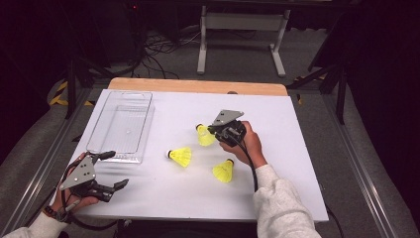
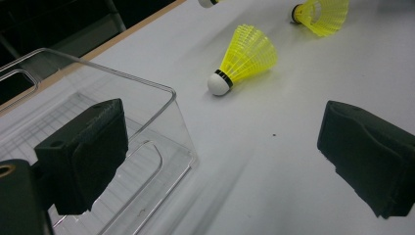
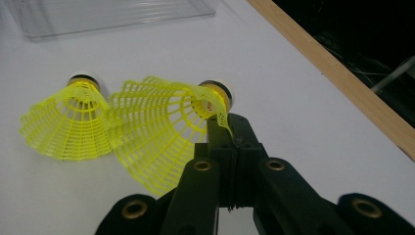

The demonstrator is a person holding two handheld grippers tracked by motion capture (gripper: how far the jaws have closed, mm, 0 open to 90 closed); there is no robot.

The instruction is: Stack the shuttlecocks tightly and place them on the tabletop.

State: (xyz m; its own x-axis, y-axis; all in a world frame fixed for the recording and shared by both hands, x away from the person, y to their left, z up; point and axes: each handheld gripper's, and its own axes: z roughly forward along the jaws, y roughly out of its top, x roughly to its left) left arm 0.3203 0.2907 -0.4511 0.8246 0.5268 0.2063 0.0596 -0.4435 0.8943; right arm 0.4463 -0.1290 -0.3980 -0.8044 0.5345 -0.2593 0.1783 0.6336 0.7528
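Three yellow plastic shuttlecocks are on the white tabletop. My right gripper (image 1: 212, 130) (image 3: 227, 128) is shut on the mesh skirt of one shuttlecock (image 1: 204, 135) (image 3: 161, 122) near its cork, holding it tilted just over the table. A second shuttlecock (image 1: 181, 156) (image 2: 247, 56) (image 3: 68, 125) lies on its side at the middle. The third shuttlecock (image 1: 224, 171) (image 2: 323, 12) lies near the right wrist. My left gripper (image 1: 116, 169) (image 2: 225, 147) is open with nothing between its fingers, beside the near corner of a clear plastic container (image 1: 121, 124) (image 2: 147, 98).
The clear container (image 3: 107, 14) is empty and stands at the table's left. A wooden strip (image 1: 198, 86) (image 3: 333, 68) edges the far side of the white board. Cables and a white table frame (image 1: 242, 22) are on the floor beyond.
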